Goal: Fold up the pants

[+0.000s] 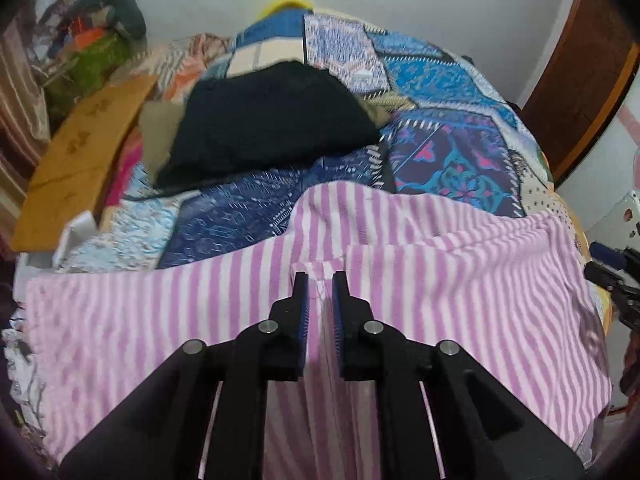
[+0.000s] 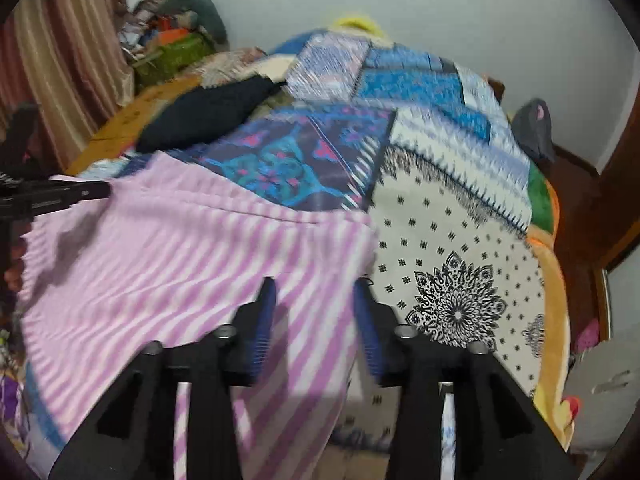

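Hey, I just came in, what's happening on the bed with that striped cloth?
A person holding a claw in each hand is folding pink-and-white striped pants spread on a blue patchwork quilt. The left claw is nearly shut, apparently pinching a raised fold of the fabric. The right claw is open over the pants' right edge, gripping nothing yet. A black garment lies further back on the quilt, untouched.

The left claw [image 1: 320, 280] pointed forward and slightly down, its two black fingers with blue pads [image 1: 303, 308] drawn close together — only a narrow gap showed between them. The right claw [image 2: 316, 284] reached forward alongside with its fingers [image 2: 266, 312] spread well apart. In the right wrist view, the left claw's dark tip entered from the left edge.
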Tool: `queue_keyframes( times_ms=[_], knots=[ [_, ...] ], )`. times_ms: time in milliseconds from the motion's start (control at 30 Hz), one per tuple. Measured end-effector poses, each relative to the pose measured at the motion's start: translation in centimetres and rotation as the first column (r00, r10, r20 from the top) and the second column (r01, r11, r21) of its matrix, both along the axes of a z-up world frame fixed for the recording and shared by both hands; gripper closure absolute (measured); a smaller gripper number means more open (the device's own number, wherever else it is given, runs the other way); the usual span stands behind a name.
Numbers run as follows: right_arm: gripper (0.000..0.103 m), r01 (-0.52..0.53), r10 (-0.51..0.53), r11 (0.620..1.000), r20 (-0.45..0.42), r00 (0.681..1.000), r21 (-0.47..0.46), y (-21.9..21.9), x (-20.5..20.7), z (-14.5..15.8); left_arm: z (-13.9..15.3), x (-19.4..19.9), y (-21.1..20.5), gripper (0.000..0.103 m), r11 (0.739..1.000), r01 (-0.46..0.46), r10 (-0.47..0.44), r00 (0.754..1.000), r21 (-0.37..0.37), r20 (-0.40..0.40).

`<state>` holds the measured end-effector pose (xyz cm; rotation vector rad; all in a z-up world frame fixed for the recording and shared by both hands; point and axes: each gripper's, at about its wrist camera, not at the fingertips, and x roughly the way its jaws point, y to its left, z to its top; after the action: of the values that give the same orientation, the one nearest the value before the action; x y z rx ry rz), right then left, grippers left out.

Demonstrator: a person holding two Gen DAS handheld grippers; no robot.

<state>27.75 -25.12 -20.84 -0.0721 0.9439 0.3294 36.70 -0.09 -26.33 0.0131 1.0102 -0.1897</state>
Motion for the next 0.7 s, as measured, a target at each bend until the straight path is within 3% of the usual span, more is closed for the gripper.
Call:
queue_keyframes(
  times_ms=[167,267,400,500,700],
  knots=[
    [0.061,-0.039,0.037,0.999,0.044,0.998,0.028,1.3,-2.6,2.9,2.7,-4.1,-1.6,0.07,0.999,0.042,-0.041,0.997,-0.016,0.064],
    [0.061,-0.082,0.081,0.995,0.036,0.996,0.048,3.3,-3.0,2.8,2.9,-5.7,-3.1,0.068,0.996,0.074,-0.071,0.995,-0.042,0.066],
    [0.061,-0.149,0.152,0.986,-0.028,0.988,0.075,6.5,-2.7,0.7,0.8,-5.9,-4.8,0.068,0.996,0.08,-0.08,0.997,-0.047,0.005],
    [0.061,-0.182,0.188,0.981,-0.099,0.977,0.065,8.4,-2.7,-1.8,-1.9,-5.7,-5.1,0.068,0.998,0.063,-0.063,0.997,0.006,-0.051],
    [0.06,-0.208,0.213,0.977,-0.124,0.969,0.05,7.8,-4.6,-2.7,-3.3,-7.1,-2.5,0.054,0.996,0.018,-0.016,1.0,0.085,-0.021]
  ],
)
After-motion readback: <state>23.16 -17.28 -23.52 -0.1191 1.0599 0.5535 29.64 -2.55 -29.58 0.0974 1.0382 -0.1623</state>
